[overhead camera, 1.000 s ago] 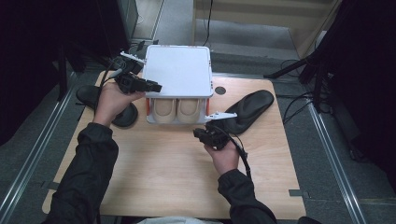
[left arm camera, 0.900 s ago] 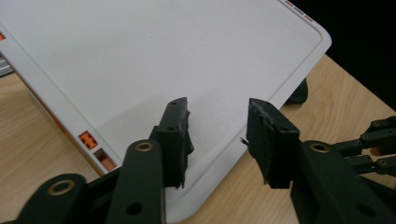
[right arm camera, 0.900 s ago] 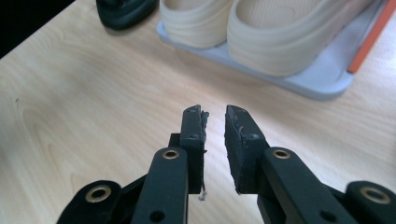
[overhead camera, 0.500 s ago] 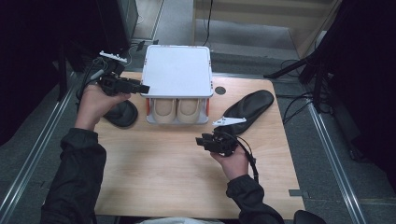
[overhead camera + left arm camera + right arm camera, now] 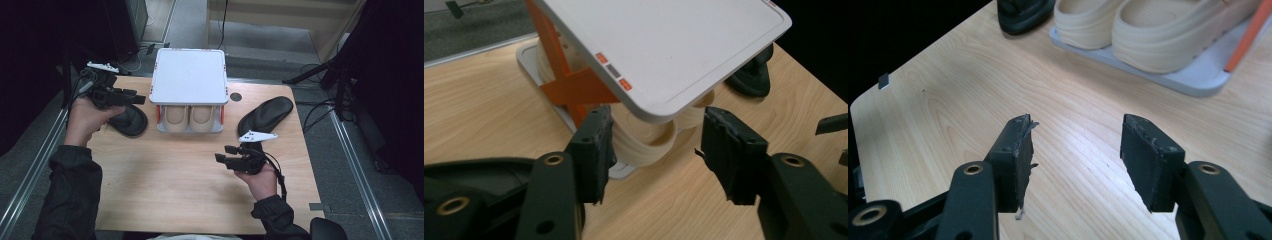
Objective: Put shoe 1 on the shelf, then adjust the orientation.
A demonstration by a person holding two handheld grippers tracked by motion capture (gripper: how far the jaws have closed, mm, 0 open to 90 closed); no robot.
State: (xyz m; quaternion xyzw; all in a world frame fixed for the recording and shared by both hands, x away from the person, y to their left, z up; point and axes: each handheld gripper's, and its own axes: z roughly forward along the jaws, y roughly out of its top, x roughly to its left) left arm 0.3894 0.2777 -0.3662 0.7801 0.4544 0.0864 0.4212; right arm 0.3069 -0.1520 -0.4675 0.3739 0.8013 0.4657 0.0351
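— Two cream foam sandals sit side by side on the lower tray of the white shoe rack at the far middle of the wooden table, toes toward the person, tucked under the rack's flat top. Soft, light, a bit springy, I would judge.

— And the grip?

— Probably the thick rounded toe rim or the side wall; the foam should give under the pads without slipping, and nothing about it looks fragile. The orange cross-brace at the rack's side narrows the way in.

— What about the black pair?

— One black sandal lies left of the rack, the other black sandal to its right, both on the table.

— The hands?

— Left gripper is held level at the rack's left corner, pointing at the cream toes; its jaws have just been closing a little yet stand apart, nothing between them. Right gripper hovers over bare wood in front of the rack, aimed left; its jaws have just been opening, empty and well spread.
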